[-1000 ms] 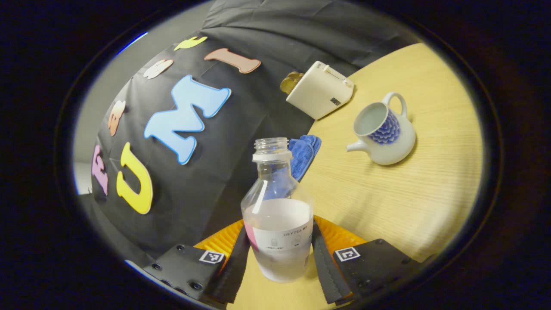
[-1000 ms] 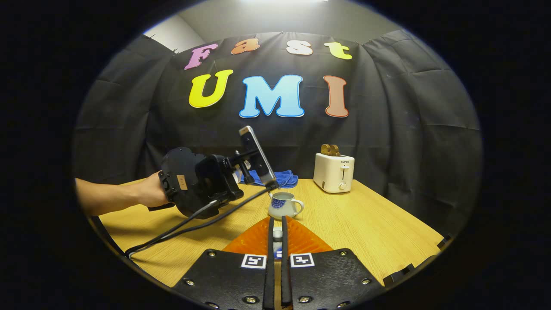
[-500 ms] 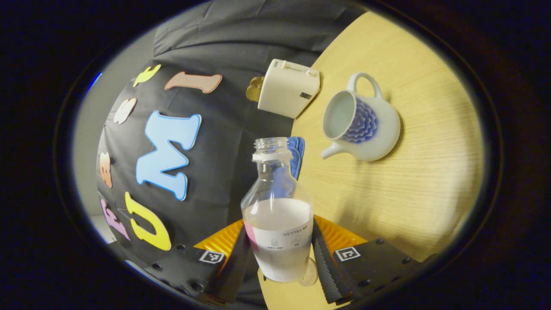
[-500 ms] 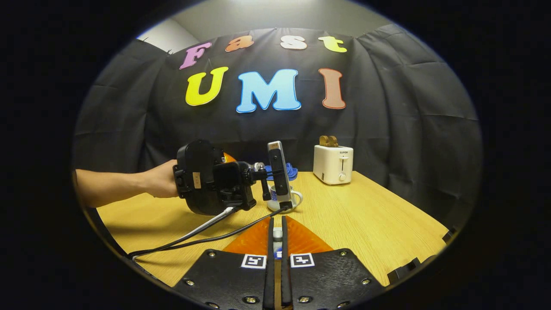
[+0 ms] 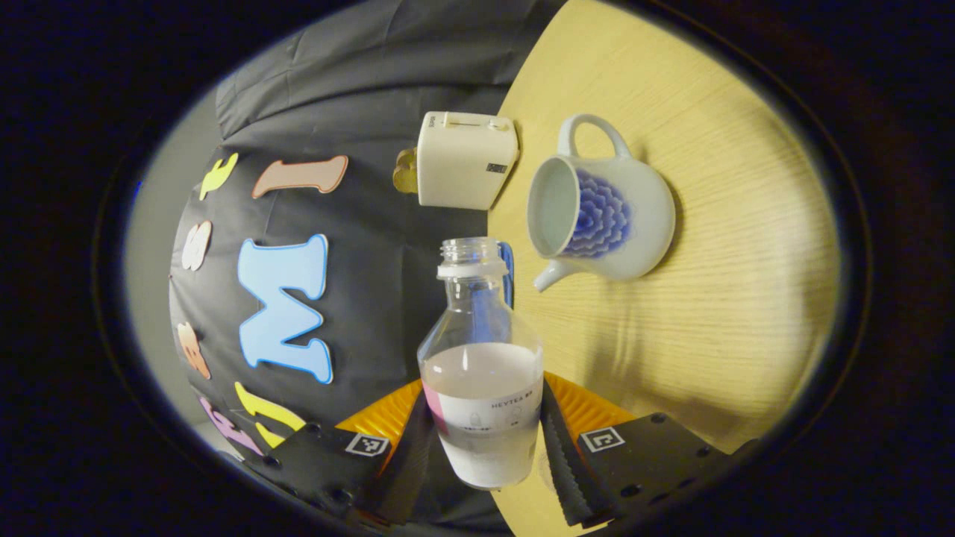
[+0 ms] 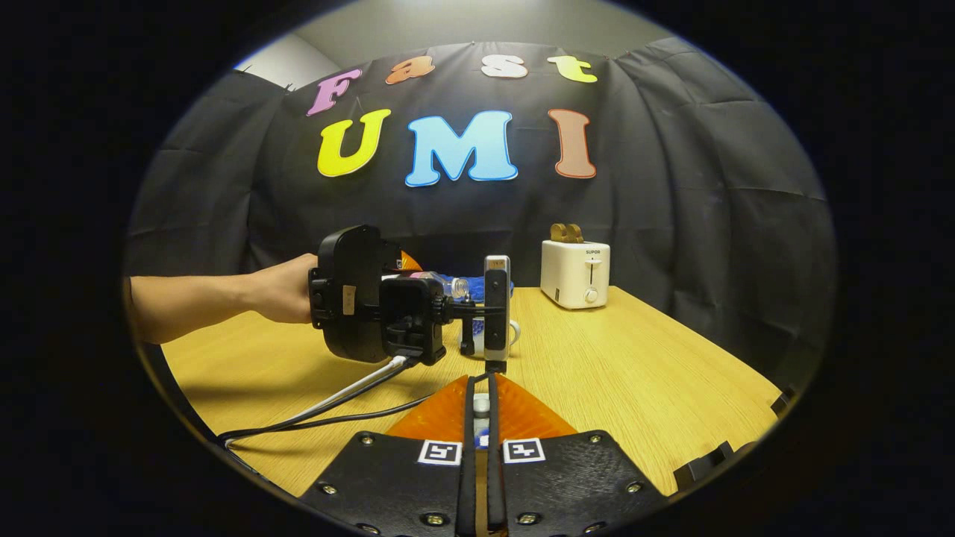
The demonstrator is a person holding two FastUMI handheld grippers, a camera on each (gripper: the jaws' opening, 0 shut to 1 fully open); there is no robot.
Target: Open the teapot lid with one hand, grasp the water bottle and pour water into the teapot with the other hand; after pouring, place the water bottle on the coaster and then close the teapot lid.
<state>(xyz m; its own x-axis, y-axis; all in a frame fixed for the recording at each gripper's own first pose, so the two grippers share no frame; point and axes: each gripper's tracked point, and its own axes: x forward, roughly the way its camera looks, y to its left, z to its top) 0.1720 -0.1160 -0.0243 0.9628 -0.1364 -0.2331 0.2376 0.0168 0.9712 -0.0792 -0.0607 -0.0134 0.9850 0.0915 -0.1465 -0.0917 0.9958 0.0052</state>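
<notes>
My left gripper (image 5: 485, 421) is shut on a clear water bottle (image 5: 481, 373), uncapped and partly full. It is rolled far onto its side, so the table stands nearly upright in the left gripper view. The white teapot (image 5: 600, 209) with a blue flower stands lidless on the table, its opening just right of the bottle's mouth (image 5: 468, 252). In the right gripper view a hand holds the left gripper (image 6: 373, 302) level, and the bottle's mouth (image 6: 456, 286) points right. My right gripper (image 6: 481, 388) is shut on the small teapot lid (image 6: 482, 406), held low in front.
A white toaster (image 6: 574, 274) stands at the back of the wooden table (image 6: 656, 373); it also shows in the left gripper view (image 5: 462, 159). A blue cloth (image 5: 507, 268) lies behind the bottle. Cables (image 6: 321, 418) trail from the left gripper across the table.
The left gripper has rolled further over, tipping the bottle towards level and bringing its mouth closer to the teapot's opening. The right gripper still holds the lid in about the same spot.
</notes>
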